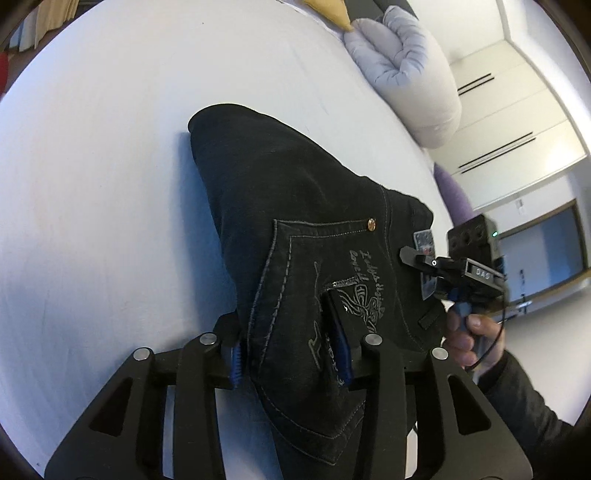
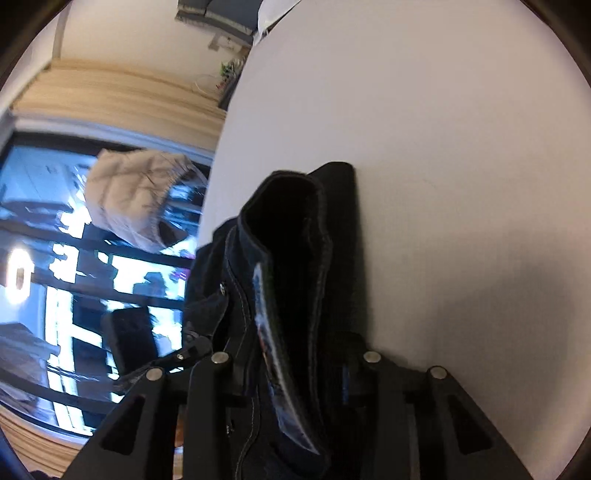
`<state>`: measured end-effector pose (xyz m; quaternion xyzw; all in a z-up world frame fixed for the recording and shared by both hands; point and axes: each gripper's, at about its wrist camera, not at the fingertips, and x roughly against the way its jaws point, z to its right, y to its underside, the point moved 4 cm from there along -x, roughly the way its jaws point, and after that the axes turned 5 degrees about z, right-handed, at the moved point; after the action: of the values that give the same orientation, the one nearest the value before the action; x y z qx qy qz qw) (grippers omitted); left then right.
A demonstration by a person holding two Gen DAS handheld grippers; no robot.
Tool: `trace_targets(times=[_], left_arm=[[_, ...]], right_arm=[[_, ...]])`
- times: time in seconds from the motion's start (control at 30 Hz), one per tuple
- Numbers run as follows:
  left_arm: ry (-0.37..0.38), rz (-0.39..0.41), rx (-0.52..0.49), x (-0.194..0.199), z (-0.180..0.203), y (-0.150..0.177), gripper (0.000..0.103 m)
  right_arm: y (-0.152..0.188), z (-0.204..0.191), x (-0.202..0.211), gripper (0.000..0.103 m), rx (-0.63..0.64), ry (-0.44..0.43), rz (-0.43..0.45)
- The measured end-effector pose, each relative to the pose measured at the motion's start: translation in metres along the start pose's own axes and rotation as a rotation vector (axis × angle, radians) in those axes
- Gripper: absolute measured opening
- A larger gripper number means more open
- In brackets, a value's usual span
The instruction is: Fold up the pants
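Black jeans point(image 1: 295, 229) with an embroidered back pocket lie folded on the white bed point(image 1: 110, 147). My left gripper point(image 1: 291, 332) is shut on the pocket end of the jeans. My right gripper point(image 1: 417, 258) shows at the right in the left wrist view, clamped on the waistband by the label. In the right wrist view my right gripper point(image 2: 295, 354) is shut on the folded layers of the jeans point(image 2: 295, 240), which stand up along the bed point(image 2: 443, 147).
A pale grey rolled duvet point(image 1: 410, 70) and a yellow cushion point(image 1: 332, 11) lie at the bed's far side. White wardrobe doors point(image 1: 517, 122) stand beyond. In the right wrist view a window point(image 2: 92, 277) and a beige jacket point(image 2: 136, 199) are at left.
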<state>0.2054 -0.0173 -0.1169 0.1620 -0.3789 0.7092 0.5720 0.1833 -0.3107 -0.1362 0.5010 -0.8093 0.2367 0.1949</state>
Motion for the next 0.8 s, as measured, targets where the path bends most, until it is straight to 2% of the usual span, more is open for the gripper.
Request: trace_targets(times=[0.07,0.13,0.2,0.23,0.3,0.43,0.47,0.5,0.57,0.6,0.67,0.77,0.8], left_arm=[[-0.013,0.013,-0.012,0.004,0.003,-0.001,0.04],[-0.064,0.041,-0.04,0.016,0.005,-0.003,0.046],[-0.122,0.112,-0.112,0.037,0.022,-0.001,0.066],[-0.149,0.154,-0.15,0.05,0.03,-0.004,0.072],[-0.222,0.267,-0.238,0.077,0.06,0.003,0.09],[-0.396,0.474,-0.387,0.134,0.115,0.031,0.099],[-0.445,0.528,-0.418,0.149,0.13,0.04,0.103],[-0.501,0.584,-0.44,0.162,0.148,0.042,0.103],[-0.594,0.683,-0.461,0.183,0.178,0.058,0.103],[-0.63,0.738,-0.476,0.199,0.194,0.07,0.103],[-0.702,0.82,-0.509,0.232,0.218,0.093,0.103],[-0.732,0.869,-0.549,0.26,0.245,0.119,0.103],[-0.786,0.901,-0.567,0.269,0.256,0.133,0.103]], right_arm=[[0.001,0.0,0.004,0.04,-0.012,-0.012,0.025],[0.004,-0.007,0.015,0.06,0.008,0.011,0.06],[0.01,-0.022,0.035,0.063,0.074,0.059,0.124],[0.012,-0.028,0.043,0.064,0.102,0.077,0.143],[0.023,-0.043,0.068,0.072,0.16,0.106,0.199],[0.048,-0.083,0.114,0.08,0.287,0.19,0.346],[0.058,-0.097,0.126,0.082,0.333,0.233,0.393],[0.068,-0.11,0.137,0.085,0.38,0.275,0.444],[0.087,-0.137,0.159,0.092,0.464,0.314,0.546],[0.098,-0.153,0.17,0.101,0.499,0.322,0.601],[0.12,-0.182,0.193,0.103,0.568,0.338,0.717],[0.154,-0.22,0.226,0.103,0.68,0.358,0.865],[0.166,-0.232,0.234,0.103,0.711,0.39,0.91]])
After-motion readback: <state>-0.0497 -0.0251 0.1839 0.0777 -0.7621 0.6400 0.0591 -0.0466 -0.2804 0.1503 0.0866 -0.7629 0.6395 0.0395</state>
